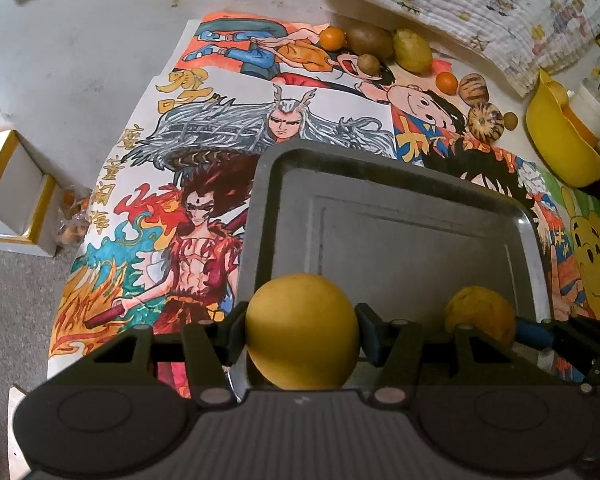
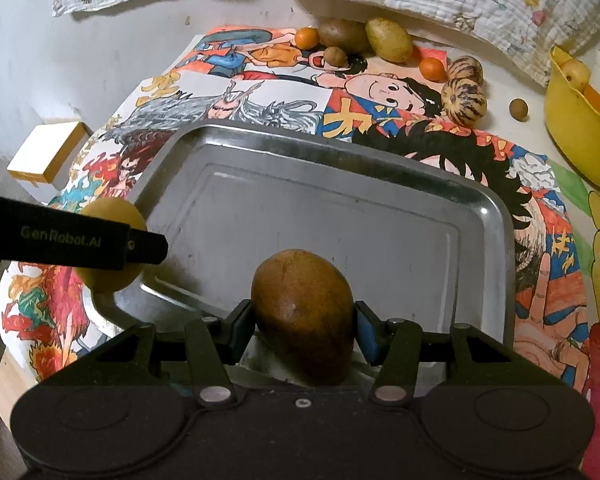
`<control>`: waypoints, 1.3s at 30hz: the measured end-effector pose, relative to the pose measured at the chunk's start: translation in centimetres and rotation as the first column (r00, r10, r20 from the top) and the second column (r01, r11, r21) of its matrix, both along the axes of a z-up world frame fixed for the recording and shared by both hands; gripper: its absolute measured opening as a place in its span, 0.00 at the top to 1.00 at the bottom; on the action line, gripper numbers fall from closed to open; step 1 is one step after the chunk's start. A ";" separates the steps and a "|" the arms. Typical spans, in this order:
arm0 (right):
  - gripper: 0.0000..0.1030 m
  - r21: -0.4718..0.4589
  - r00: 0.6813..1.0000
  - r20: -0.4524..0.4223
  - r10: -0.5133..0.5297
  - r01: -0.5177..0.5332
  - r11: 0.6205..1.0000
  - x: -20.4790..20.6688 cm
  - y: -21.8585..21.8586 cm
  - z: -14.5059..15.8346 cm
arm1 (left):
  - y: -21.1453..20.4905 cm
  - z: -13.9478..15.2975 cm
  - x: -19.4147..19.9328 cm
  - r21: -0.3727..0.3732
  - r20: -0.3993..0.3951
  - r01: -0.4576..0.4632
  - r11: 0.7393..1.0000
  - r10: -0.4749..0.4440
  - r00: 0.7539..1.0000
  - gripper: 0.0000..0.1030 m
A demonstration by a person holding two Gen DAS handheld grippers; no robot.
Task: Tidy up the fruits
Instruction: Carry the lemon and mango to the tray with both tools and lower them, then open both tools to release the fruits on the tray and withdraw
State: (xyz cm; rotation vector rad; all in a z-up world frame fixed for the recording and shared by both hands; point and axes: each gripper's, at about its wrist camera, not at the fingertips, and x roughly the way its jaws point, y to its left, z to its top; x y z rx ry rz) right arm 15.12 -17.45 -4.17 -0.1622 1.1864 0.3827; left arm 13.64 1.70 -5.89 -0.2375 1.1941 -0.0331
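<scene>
- Left wrist view: bright cartoon posters (image 1: pixel 204 128) cover the pale surface. My left gripper (image 1: pixel 300 334) is clamped on a round yellow fruit (image 1: pixel 300 330) at the near-left rim of the rectangular metal tray (image 1: pixel 400 224). Loose fruits (image 1: pixel 380 46) lie well beyond the tray.
- Right wrist view: my right gripper (image 2: pixel 303 330) grips a brown oval mango (image 2: pixel 302 312) over the tray's (image 2: pixel 340 216) near edge; a yellow bowl (image 2: pixel 580 136) sits far right of the tray.

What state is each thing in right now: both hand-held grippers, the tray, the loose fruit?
Left hand-held gripper: shut on a yellow fruit, over the tray's near edge.
Right hand-held gripper: shut on a brown fruit, over the tray.
Metal tray: flat on the drawings, nothing lying in it.
Loose fruit: resting beyond the tray.
Yellow bowl: upright, something inside.
</scene>
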 end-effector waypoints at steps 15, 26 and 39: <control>0.43 -0.010 1.000 0.010 -0.007 0.007 1.000 -0.6 0.0 0.2 | 0.0 0.0 -0.2 0.011 0.008 0.018 1.000 -0.018 1.000 0.36; 0.27 0.002 0.999 0.041 -0.019 0.019 1.000 -2.2 -0.6 2.4 | 1.2 2.0 -2.3 -0.002 0.053 0.013 1.000 -0.013 0.999 0.18; 0.08 0.011 0.999 0.029 -0.040 0.040 0.999 -5.7 -1.4 4.0 | 2.1 3.2 -6.2 0.051 0.070 0.027 0.998 -0.031 0.997 0.01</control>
